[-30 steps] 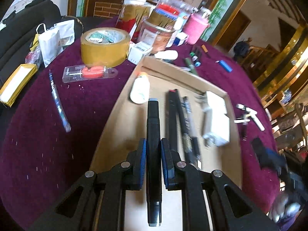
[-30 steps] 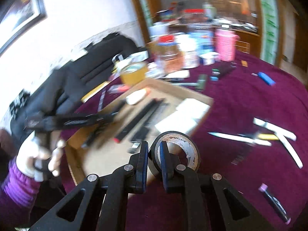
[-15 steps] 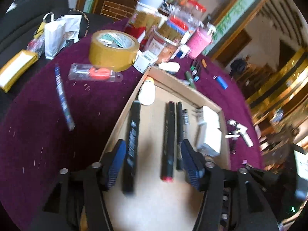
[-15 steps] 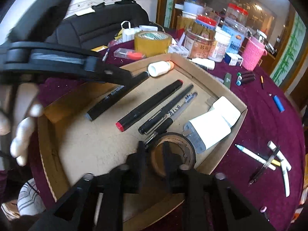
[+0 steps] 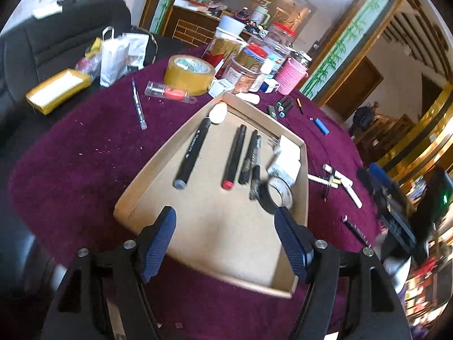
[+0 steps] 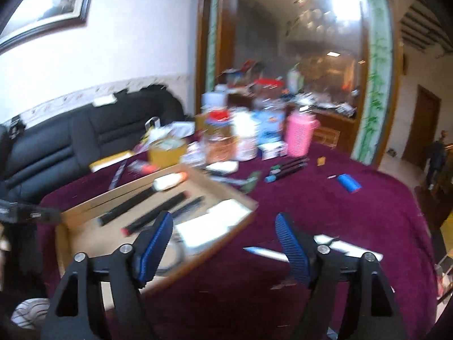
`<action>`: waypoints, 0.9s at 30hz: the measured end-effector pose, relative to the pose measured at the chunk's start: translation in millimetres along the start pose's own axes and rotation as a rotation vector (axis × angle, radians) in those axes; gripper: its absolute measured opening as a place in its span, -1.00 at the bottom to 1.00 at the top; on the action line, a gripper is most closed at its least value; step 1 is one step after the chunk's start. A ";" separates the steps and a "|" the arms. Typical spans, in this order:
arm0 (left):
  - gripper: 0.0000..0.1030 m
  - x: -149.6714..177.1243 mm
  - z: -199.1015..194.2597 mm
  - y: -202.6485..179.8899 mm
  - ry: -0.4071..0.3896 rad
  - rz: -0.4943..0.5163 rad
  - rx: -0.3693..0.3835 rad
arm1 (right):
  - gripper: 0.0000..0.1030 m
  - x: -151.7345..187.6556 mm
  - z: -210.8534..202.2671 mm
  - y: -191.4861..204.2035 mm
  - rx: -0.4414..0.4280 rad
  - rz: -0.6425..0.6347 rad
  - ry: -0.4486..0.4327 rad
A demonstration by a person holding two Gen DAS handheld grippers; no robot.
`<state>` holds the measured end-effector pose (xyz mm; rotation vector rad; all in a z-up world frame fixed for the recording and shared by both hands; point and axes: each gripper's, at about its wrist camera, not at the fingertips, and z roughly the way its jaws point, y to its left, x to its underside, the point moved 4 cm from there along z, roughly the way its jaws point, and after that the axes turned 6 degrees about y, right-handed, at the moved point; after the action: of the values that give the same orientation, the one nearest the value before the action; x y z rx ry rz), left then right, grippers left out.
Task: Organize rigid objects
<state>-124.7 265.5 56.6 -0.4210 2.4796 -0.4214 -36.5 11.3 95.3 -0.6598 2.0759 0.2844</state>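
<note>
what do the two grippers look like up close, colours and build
Both match. The left gripper and right gripper each have two matte black angular arms with triangular cut-outs and round silver pivot screws. Each ends in a curved finger faced with a blue ribbed pad. No cables or markings show.

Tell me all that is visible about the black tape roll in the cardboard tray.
The black tape roll is a small ring, dark outside with a pale inner core. It lies tilted near the right wall of the cardboard tray, leaning on the white adapter behind it, beside a black pen's tip. No gripper touches it.
</note>
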 end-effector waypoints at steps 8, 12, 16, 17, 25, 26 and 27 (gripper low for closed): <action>0.39 15.5 -9.0 -42.1 0.007 0.021 -0.063 | 0.60 10.3 -18.3 -85.0 0.053 0.229 -0.092; 0.39 22.9 -8.2 -72.2 0.010 0.068 -0.052 | 0.61 14.3 -23.2 -96.8 0.084 0.283 -0.102; 0.39 36.5 -8.5 -94.5 0.020 0.134 -0.053 | 0.61 17.6 -21.1 -101.2 0.115 0.297 -0.095; 0.39 39.2 -8.8 -96.7 0.023 0.141 -0.055 | 0.61 19.6 -22.1 -103.2 0.121 0.302 -0.097; 0.39 45.7 -12.9 -92.8 0.029 0.111 -0.035 | 0.63 30.8 -18.0 -138.6 0.157 0.418 -0.079; 0.39 45.5 -12.3 -92.8 0.030 0.111 -0.035 | 0.63 32.2 -17.4 -143.0 0.156 0.433 -0.074; 0.39 46.1 -11.6 -93.1 0.032 0.114 -0.033 | 0.63 33.8 -16.7 -147.2 0.154 0.450 -0.069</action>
<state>-148.9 166.2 78.9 -0.2866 2.5298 -0.3438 18.5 -129.9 83.9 -0.0824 2.1365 0.3884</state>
